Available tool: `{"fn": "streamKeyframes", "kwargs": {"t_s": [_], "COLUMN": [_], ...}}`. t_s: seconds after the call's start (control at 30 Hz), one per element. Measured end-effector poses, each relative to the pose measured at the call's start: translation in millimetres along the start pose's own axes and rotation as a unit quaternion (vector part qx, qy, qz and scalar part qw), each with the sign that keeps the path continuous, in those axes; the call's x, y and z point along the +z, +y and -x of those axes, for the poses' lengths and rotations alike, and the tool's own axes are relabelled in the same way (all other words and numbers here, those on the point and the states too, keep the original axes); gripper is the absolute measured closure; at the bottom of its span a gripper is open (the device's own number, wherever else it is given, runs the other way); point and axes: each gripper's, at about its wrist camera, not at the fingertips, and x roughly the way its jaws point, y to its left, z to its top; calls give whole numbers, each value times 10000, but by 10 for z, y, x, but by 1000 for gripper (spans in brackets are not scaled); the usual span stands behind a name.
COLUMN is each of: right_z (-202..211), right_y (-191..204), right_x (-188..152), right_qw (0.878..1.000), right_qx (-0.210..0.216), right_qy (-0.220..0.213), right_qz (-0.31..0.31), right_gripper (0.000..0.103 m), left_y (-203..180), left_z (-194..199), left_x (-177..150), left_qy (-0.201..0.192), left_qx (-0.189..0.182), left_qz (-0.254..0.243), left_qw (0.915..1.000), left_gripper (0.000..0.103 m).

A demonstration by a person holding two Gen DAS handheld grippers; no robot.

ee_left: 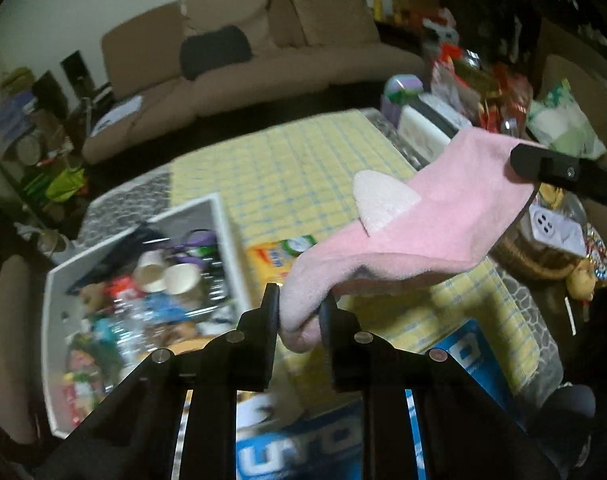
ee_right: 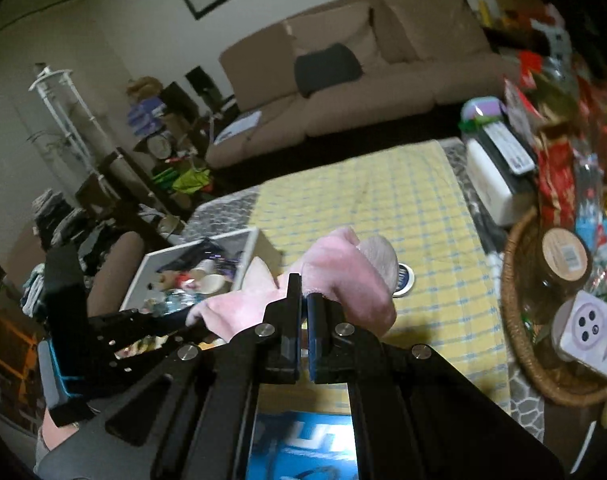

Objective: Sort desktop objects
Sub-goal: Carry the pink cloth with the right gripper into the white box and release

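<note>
**A:** Right, start at the left gripper (ee_left: pixel 299 312). Jaws pinched on one end of the pink sock (ee_left: pixel 403 224), fabric bunched between the pads. Reads as a firm nip on the toe end, though I can't be sure which end it is.

**B:** And the right gripper (ee_right: pixel 303 308)? Jaws pressed nearly together, a fold of the same sock (ee_right: pixel 343 280) caught at the tips. In the left view its black finger (ee_left: pixel 543 164) clamps the far end, up and to the right of the left gripper.

**A:** So the sock hangs between the two, clear of the yellow checked cloth (ee_left: pixel 303 168) below. My guess: held at both ends to stretch it flat, for folding or for carrying it without trailing.

**B:** Outward from there. Left of the left gripper and lower, a white bin (ee_left: pixel 223 216), crammed with paper cups, wrappers, bottles. Likely one sorting destination, but whether a sock belongs there is doubtful.

**A:** Just past the left jaws, under the sock, a yellow packet (ee_left: pixel 271 260) on the cloth. Unsorted, by the look of it.

**B:** Right of the right gripper, a wicker basket (ee_right: pixel 515 280) holding a jar and a pale phone box. Nearest the wrists, a blue printed box (ee_right: pixel 303 440).

**A:** Risk: a thin pinch on soft fabric may slip.
</note>
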Motion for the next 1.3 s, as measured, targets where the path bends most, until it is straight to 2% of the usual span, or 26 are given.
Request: {"fn": "streamKeyframes", "kwargs": {"t_s": [0.2, 0.33, 0.57, 0.77, 0.93, 1.07, 1.3], "right_z": [11, -123, -532, -1023, -1481, -1764, -2340], "right_y": [778, 1309, 2047, 2556, 2875, 3024, 3166], "right_x": [-24, -94, -253, -451, -548, -447, -193], "right_qw": [9990, 9972, 9928, 9873, 9836, 9832, 9855], "right_qx": [340, 575, 861, 1022, 1030, 1027, 772], "right_qy": [19, 136, 421, 762, 1010, 1025, 939], "right_qz": [292, 467, 725, 949, 1086, 1111, 1184], "right_gripper": [100, 100, 100, 100, 100, 100, 100], "left_y": [651, 1181, 1949, 2600, 2971, 3238, 3682], "left_z": [567, 845, 987, 816, 514, 282, -243], "left_x": [-228, -424, -784, -1101, -1215, -1139, -768], "left_qy": [-188, -255, -238, -84, 89, 148, 177], "left_qx": [212, 401, 639, 736, 772, 810, 892], "left_qz": [332, 638, 1103, 1560, 1744, 1776, 1830], "left_qw": [9990, 9968, 9915, 9850, 9816, 9806, 9789], "left_gripper": [84, 84, 84, 84, 84, 84, 84]}}
